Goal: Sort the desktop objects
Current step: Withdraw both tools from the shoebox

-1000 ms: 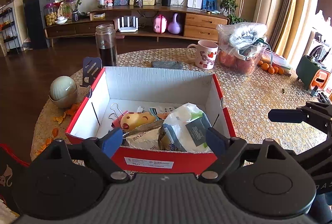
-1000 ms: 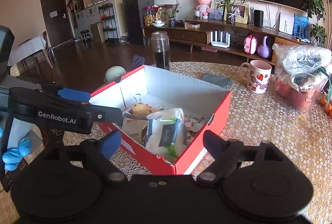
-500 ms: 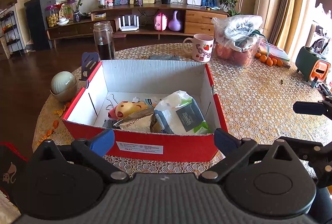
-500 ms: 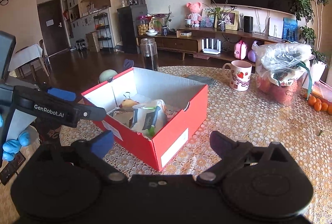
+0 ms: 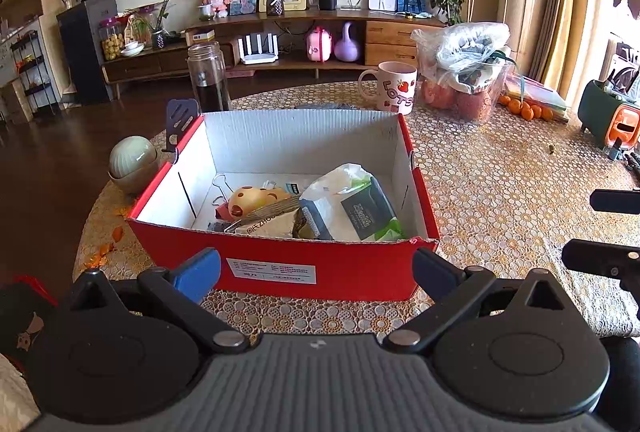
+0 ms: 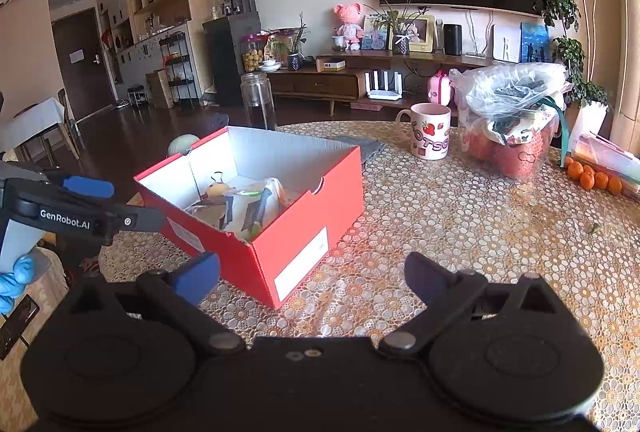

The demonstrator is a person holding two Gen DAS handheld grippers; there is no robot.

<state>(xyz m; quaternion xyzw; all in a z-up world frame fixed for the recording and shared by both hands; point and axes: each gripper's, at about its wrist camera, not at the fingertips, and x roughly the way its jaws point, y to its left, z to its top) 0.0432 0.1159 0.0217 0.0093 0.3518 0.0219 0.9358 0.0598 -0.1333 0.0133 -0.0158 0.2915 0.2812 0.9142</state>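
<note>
While the red cardboard box [image 5: 280,272] sits open-topped on the lace-patterned table [image 5: 500,191], it holds a heap of small items against its near wall: a white-and-green wipes pack [image 5: 352,203], a yellow spotted toy [image 5: 256,197], a binder clip [image 5: 221,185] and a tan packet [image 5: 272,228]. At six o'clock of the box, the left gripper [image 5: 316,268] hovers just short of the near wall with its jaws spread wide, having just been opening, and nothing lies between its blue pads. Seen from the right wrist, the right gripper [image 6: 312,272] hangs at about four o'clock of the box, near its closest corner, jaws likewise wide after just opening and gripping nothing; the left gripper's arm shows at the left edge with a blue-gloved hand [image 6: 16,280] under it. At eleven o'clock of the box stand a dark phone stand [image 5: 180,123] and a glass jar [image 5: 208,75], and at nine o'clock a pale green lidded bowl [image 5: 132,163] rests near the table edge. At one o'clock a pink strawberry mug [image 5: 394,87] stands beside a clear plastic bag of fruit [image 5: 464,71], with small oranges [image 5: 524,107] beyond at two o'clock.
</note>
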